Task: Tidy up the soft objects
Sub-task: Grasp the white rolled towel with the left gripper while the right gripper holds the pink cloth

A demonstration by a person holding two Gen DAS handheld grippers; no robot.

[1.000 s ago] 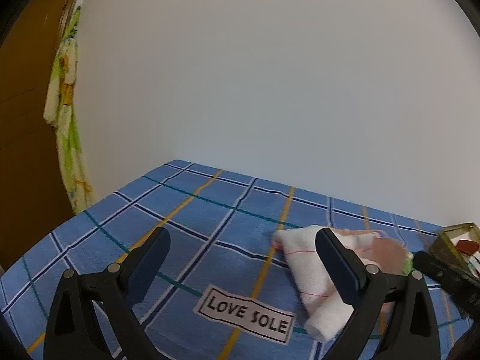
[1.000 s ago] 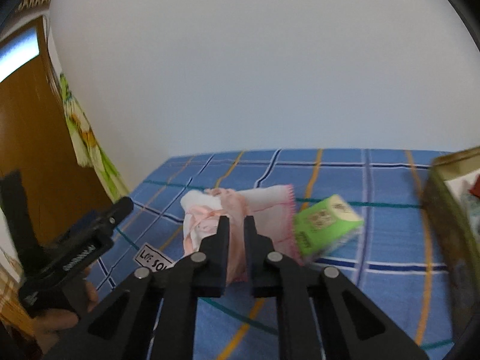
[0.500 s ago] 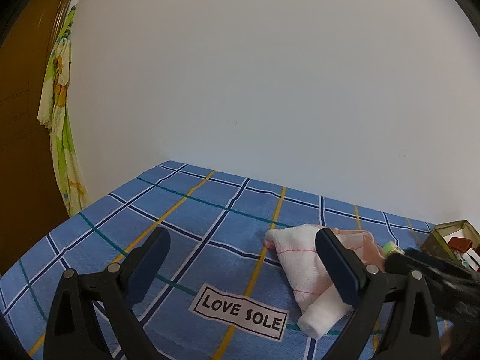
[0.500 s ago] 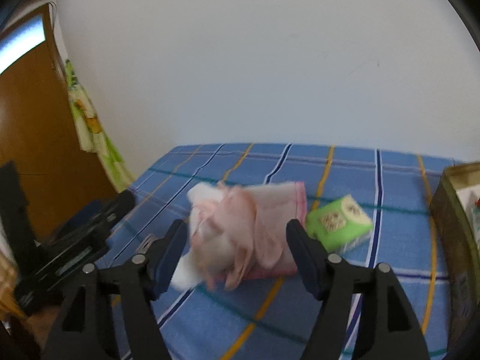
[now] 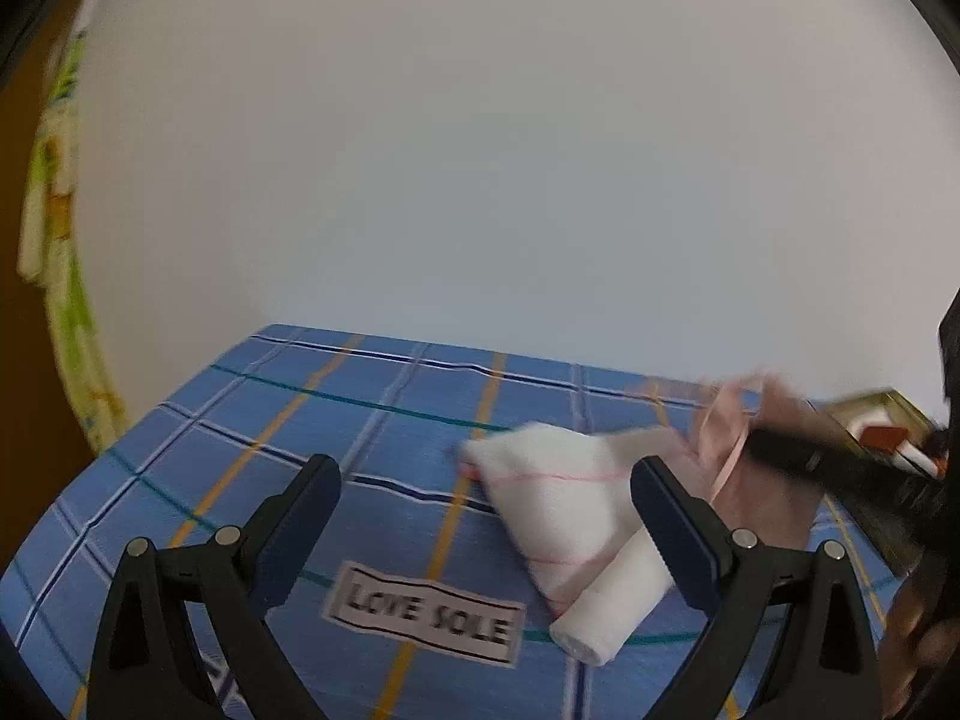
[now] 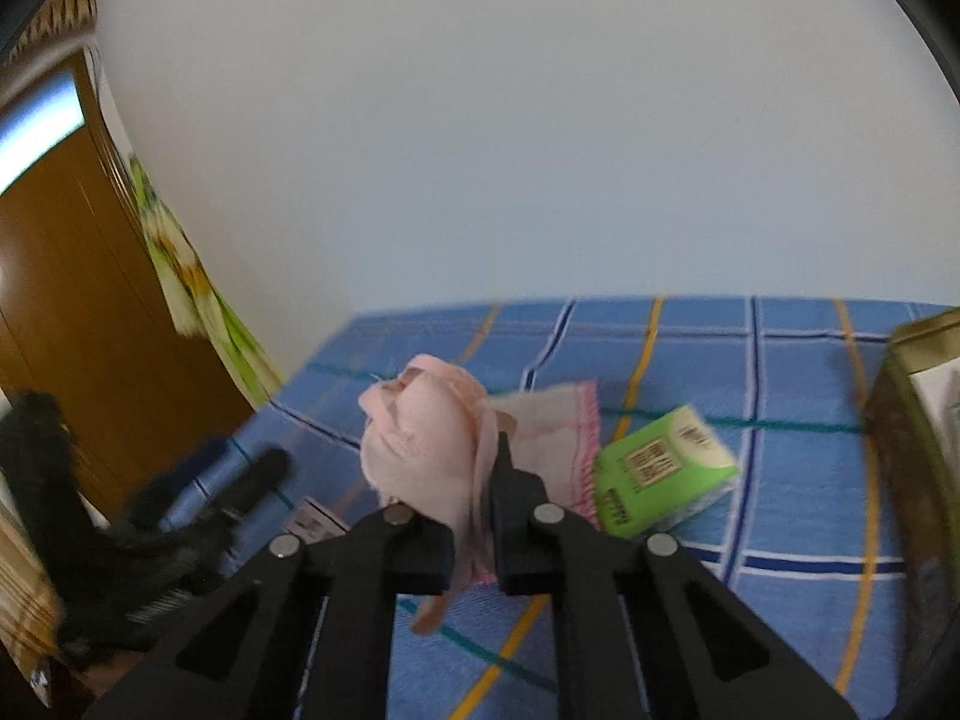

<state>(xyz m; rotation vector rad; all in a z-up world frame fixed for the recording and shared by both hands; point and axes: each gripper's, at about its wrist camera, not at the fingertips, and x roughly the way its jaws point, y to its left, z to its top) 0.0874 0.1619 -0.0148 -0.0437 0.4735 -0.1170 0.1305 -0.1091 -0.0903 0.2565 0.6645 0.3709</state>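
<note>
Half a second on, right gripper (image 6: pixel 474 516) has closed its jaws on the pink cloth (image 6: pixel 429 450), lifting it off the white towel (image 5: pixel 564 510) ahead of the wide-open left gripper (image 5: pixel 486 516); dangling loose folds could slip free or snag.

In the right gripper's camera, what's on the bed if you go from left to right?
Left gripper → pink cloth, pinched by the right gripper → white towel → green pack → box at the edge.
</note>
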